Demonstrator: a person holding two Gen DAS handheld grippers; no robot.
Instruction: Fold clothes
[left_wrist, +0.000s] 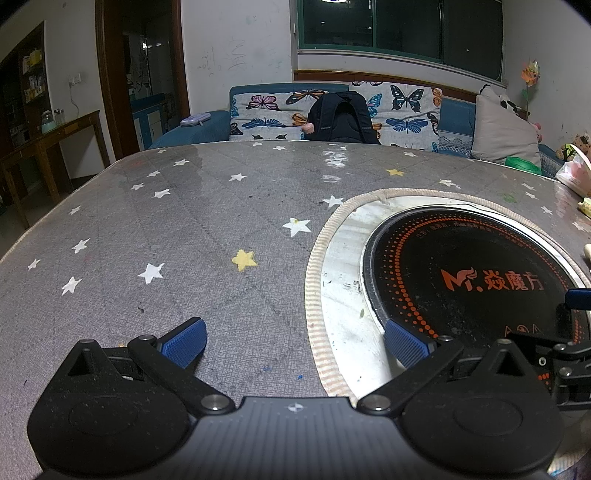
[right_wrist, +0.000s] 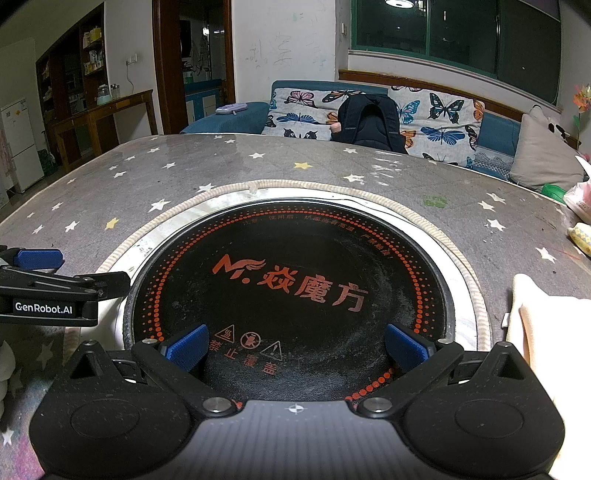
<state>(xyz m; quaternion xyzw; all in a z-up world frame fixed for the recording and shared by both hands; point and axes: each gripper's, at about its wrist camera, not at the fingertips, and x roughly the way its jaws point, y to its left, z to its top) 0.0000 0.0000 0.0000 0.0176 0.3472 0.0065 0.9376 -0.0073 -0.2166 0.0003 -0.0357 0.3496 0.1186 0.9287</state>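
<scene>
My left gripper (left_wrist: 295, 345) is open and empty, low over the grey star-patterned table cover (left_wrist: 184, 229). My right gripper (right_wrist: 295, 345) is open and empty over the black round cooktop (right_wrist: 288, 295) set in the table. A cream-coloured cloth (right_wrist: 546, 317) lies at the right edge of the right wrist view, partly cut off. The left gripper also shows in the right wrist view (right_wrist: 37, 258) at the left, and the right gripper shows in the left wrist view (left_wrist: 569, 332) at the right.
The cooktop also shows in the left wrist view (left_wrist: 472, 280), ringed by a beige braided border (left_wrist: 317, 266). A sofa with butterfly cushions (left_wrist: 332, 110) and a black backpack (left_wrist: 343, 118) stand behind the table. Bags and small items (left_wrist: 576, 170) sit at the table's right edge.
</scene>
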